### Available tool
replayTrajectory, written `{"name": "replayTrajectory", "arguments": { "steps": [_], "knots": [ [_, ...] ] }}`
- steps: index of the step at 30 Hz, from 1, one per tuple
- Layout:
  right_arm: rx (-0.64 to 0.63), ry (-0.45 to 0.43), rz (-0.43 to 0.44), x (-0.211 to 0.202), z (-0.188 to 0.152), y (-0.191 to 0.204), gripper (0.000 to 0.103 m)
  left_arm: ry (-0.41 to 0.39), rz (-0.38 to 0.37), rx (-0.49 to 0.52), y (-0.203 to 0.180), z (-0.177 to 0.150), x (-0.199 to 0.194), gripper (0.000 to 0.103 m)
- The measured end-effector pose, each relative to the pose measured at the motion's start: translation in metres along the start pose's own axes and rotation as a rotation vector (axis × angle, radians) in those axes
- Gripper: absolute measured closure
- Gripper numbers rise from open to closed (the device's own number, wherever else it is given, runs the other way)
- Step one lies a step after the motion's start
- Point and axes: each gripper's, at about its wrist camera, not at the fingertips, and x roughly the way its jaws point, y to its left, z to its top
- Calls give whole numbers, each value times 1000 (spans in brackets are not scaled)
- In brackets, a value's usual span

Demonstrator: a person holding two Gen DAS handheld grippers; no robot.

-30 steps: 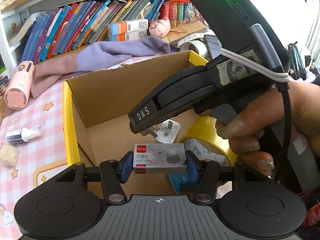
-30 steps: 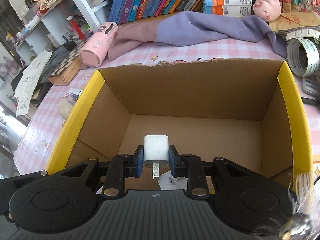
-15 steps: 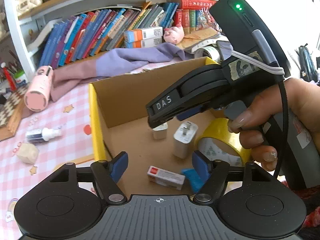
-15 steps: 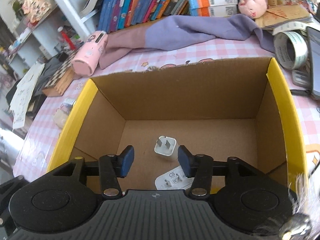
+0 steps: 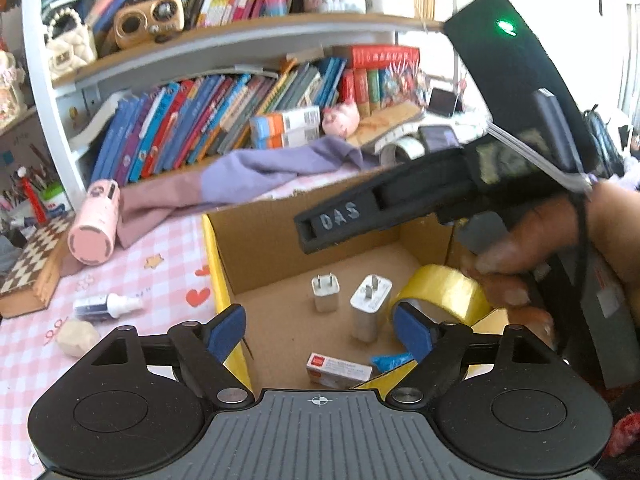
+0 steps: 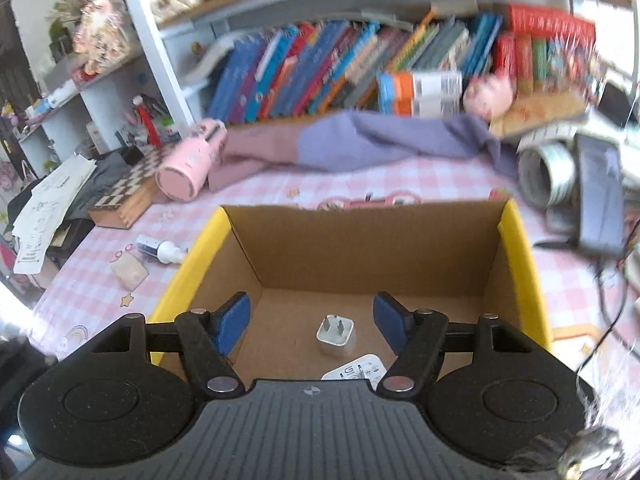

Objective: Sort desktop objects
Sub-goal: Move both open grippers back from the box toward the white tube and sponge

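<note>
A tabletop (image 6: 420, 184) covered in a pink-and-white checked cloth with small cartoon prints carries the scene, backed by a white bookshelf (image 5: 224, 52) packed with leaning, brightly coloured books. Along the back lie a lilac and dusty-pink cloth (image 6: 360, 144), a pink cylindrical bottle on its side (image 5: 96, 224), a wooden chessboard box (image 6: 124, 196), a small white-capped spray bottle (image 5: 108, 306) and a beige lump (image 5: 78, 337).

In the middle stands an open brown cardboard box with yellow-taped side rims (image 6: 520, 264). On its floor rest a small white two-pin charger plug (image 6: 335, 335) and a taller white charger plug (image 5: 370, 306), just beside each other. A roll of yellow tape (image 5: 444, 294) lies right of them, and a small white-and-red box of staples (image 5: 340, 372) lies flat at the near edge beside a scrap of blue.

The left tongs (image 5: 320, 330), with blue pads, have just been opening and stand wide apart above the box with nothing pressed between them. The right tongs (image 6: 312, 326) have likewise just been opening; they are apart, and the small plug lies loose on the box floor below their gap. In the left wrist view the right tool's black body crosses over the box, held by a hand (image 5: 560, 256).
</note>
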Motion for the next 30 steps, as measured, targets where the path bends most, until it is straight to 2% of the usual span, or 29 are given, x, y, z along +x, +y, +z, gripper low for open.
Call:
{"name": "replayTrajectory", "arguments": {
  "steps": [13,22,30],
  "knots": [
    [42,-202,-242,-77,-44,39,33,-160,-80,38,37,-25,-59,12],
    [56,-223,-368,-107,-88,91,32,-185,-139,24,69,-55,-98,11],
    [68,-169,-413,-123,-131,133,31,-132,-156,22,86,-86,-118,11]
  ]
}}
